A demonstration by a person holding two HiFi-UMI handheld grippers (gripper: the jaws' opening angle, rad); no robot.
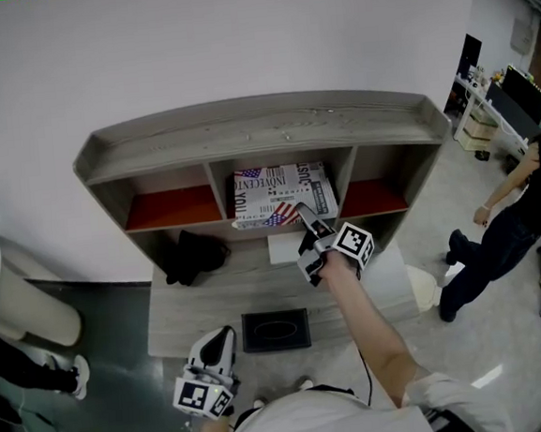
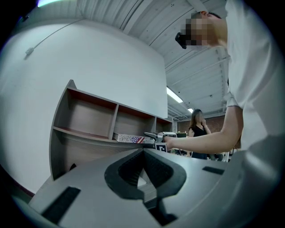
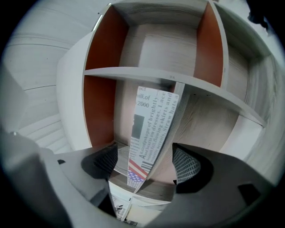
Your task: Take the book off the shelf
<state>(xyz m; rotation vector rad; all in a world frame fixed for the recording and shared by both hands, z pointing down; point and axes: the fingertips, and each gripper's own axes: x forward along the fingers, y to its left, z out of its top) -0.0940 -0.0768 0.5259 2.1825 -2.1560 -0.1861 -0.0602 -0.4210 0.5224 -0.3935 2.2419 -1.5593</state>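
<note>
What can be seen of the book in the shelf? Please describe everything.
The book is thin, with a cover printed like newspaper text and an American flag patch near its front corner. It lies flat in the middle compartment of the wooden shelf. The right gripper has open jaws on either side of its front edge, not pressing it.

Book (image 3: 151,133), lying in the middle bay of the shelf (image 3: 169,78), has a newspaper-style printed cover. The right gripper view reads "2000" near the cover's far end. Below it run slanted lines, partly legible: "A Kaleidoscope of bright…", "flowing skirts and", "Straw ha…". In the head view the same cover carries big block letters, upside down; "YOU" shows at its left edge, and the other letters are too small to read.
</note>
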